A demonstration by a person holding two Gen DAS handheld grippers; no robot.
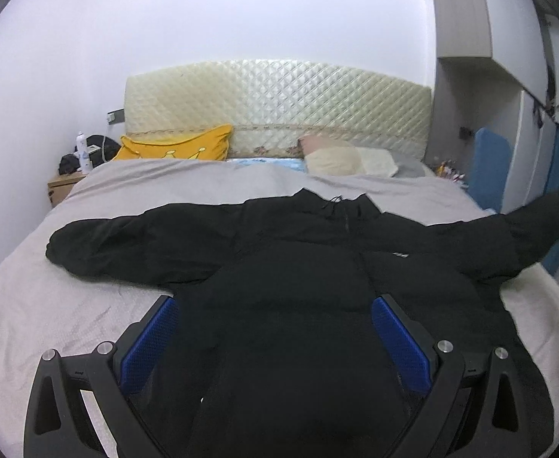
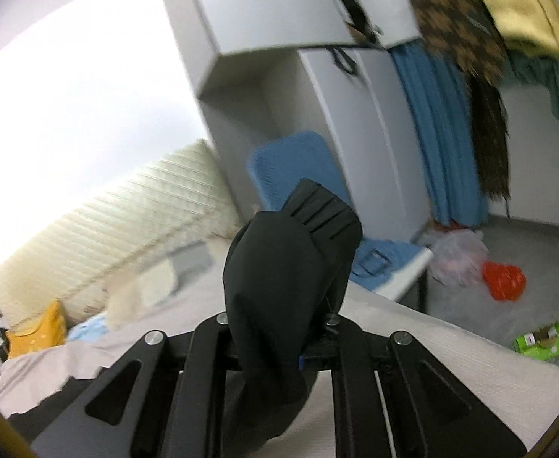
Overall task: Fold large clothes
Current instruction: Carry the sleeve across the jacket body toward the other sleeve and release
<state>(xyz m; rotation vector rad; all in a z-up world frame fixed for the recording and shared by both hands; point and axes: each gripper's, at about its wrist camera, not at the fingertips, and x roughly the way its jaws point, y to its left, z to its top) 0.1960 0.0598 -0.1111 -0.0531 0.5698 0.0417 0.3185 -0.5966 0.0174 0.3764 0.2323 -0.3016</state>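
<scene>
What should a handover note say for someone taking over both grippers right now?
Left gripper: open, jaws spread over the lower body of the black puffer jacket, gripping nothing.
Right gripper: shut on the jacket's right sleeve cuff, lifted off the bed.
Jacket lies front up across the bed, collar toward the headboard, left sleeve still spread out flat.
Done: jacket laid out, right sleeve picked up.
Left: fold both sleeves in, then fold the body.
</scene>
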